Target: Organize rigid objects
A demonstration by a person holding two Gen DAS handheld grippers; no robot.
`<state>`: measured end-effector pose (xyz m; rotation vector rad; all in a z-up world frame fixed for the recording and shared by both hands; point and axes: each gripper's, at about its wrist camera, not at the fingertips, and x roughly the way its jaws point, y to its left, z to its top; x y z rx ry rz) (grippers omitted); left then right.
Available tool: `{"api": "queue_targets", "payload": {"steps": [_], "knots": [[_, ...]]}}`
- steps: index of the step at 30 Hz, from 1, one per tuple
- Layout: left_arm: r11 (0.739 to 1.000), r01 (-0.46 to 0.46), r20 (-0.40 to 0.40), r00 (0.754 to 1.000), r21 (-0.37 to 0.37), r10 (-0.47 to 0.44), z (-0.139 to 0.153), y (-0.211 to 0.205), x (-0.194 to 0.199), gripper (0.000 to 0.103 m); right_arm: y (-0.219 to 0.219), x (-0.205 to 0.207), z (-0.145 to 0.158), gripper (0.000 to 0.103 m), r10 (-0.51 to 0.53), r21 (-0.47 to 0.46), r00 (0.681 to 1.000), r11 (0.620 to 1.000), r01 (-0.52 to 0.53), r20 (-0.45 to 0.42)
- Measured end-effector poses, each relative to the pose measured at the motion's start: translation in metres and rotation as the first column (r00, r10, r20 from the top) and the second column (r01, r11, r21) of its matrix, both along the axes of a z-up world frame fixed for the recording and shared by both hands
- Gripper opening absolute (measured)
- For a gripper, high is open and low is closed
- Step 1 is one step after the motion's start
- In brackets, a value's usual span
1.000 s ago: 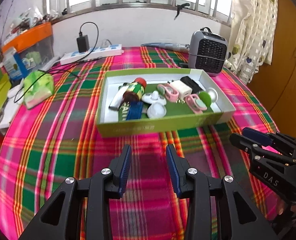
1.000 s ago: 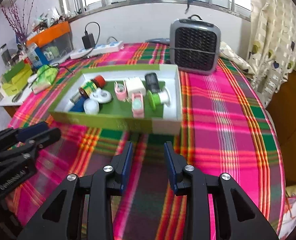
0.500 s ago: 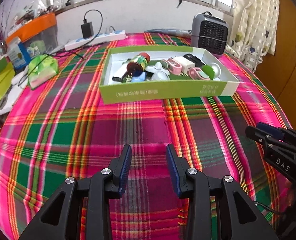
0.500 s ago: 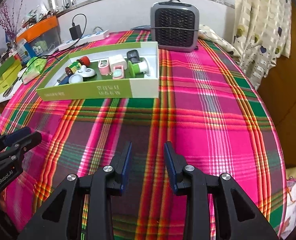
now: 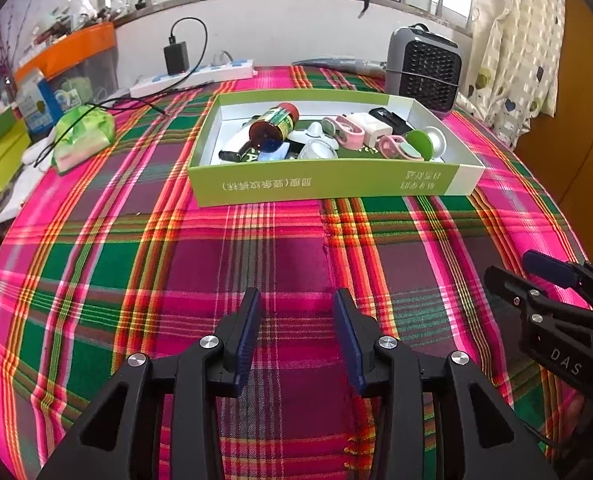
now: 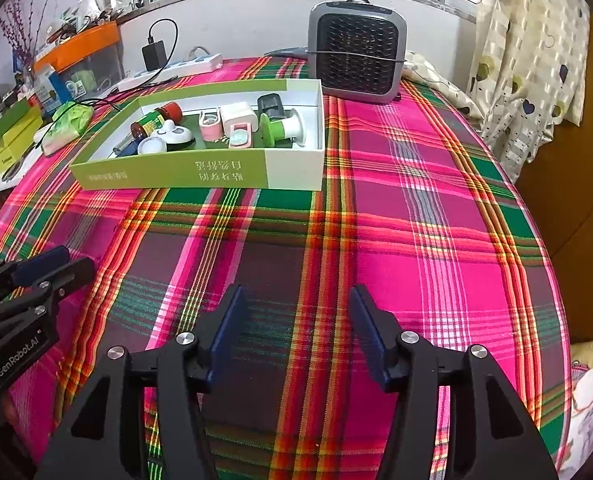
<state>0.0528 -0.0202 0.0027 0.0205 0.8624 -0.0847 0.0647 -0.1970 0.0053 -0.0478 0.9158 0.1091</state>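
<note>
Green-and-white box (image 5: 328, 184) of small items

right gripper (image 5: 536, 276) cut by frame edge, box (image 5: 328, 184) lettering unreadable

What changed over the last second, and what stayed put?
Both grippers have pulled back from the box. The left gripper and right gripper have just been opening their jaws, the right much more, with nothing between them. The box, its contents and the heater stayed as they were.
</note>
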Motion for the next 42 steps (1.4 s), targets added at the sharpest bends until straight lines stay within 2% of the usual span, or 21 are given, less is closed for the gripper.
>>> {"api": "queue_targets", "payload": {"steps": [10, 42], "knots": [[1.000, 0.010, 0.000, 1.000, 0.027, -0.010, -0.0008, -0.0047, 0.0001, 0.042, -0.0006, 0.0006, -0.0004, 0.057, -0.001, -0.005, 1.000, 1.000, 0.001, 0.000], [0.999, 0.011, 0.000, 1.000, 0.032, -0.011, -0.0010, -0.0063, 0.0000, 0.042, -0.0006, 0.0005, -0.0010, 0.057, -0.001, -0.004, 1.000, 1.000, 0.001, 0.000]]}}
